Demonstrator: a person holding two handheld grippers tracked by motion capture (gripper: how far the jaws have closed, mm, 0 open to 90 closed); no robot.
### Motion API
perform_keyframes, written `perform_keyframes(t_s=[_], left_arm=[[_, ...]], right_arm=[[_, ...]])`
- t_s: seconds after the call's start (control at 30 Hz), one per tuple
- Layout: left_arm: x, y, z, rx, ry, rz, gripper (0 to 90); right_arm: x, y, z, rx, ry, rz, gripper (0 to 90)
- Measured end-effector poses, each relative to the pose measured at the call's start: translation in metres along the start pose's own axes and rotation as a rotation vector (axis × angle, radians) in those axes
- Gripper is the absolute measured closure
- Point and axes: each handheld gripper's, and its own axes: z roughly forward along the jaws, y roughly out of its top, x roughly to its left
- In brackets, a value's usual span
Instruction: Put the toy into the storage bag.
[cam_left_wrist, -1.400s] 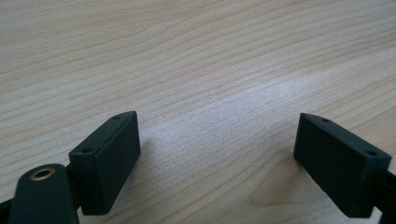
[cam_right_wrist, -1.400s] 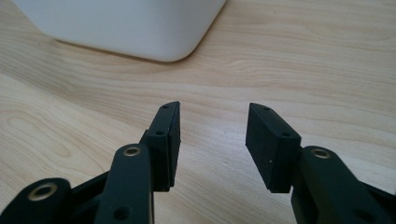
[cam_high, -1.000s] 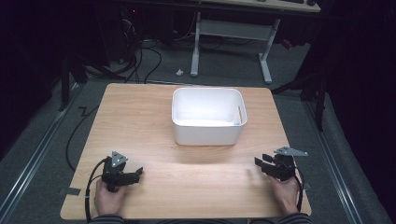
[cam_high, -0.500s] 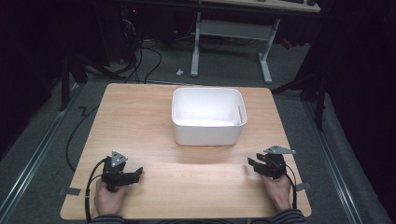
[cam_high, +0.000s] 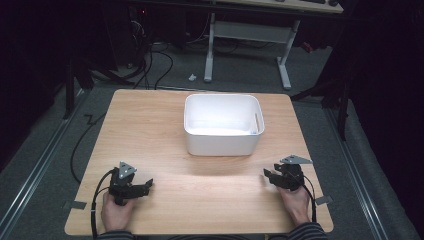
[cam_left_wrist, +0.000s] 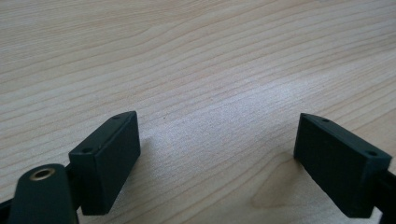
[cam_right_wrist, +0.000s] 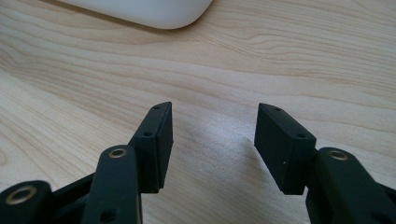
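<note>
Wooden bench (cam_high: 150, 125), dark room behind. White tub (cam_high: 222, 125) sits upper centre of frame, well apart from both claws. Left claw (cam_high: 145, 187) at lower left, spread wide, nothing between. Right claw (cam_high: 267, 176) at lower right (narrower gap, just been opening), nothing held.

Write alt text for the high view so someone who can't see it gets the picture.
A person's hands rest at the near edge of a wooden table, each holding a black tool: the left tool and the right tool, both open and holding nothing. A white rectangular bin sits beyond them at the table's middle, dark floor and cables behind.
</note>
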Motion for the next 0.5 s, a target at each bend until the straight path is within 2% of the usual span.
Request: perform_keyframes(t_s=[0.33,0.5], left_arm=[[-0.0009,0.0001,0.0003,0.002,0.006,0.005,14.8],[-0.001,0.0,0.0004,0.001,0.006,0.004,14.8]], right_arm=[[-0.0023,-0.003,0.0049,0.004,-0.011,0.016,46.0],[-0.0013,-0.0052,0.0062,-0.004,-0.03,-0.013,43.9]])
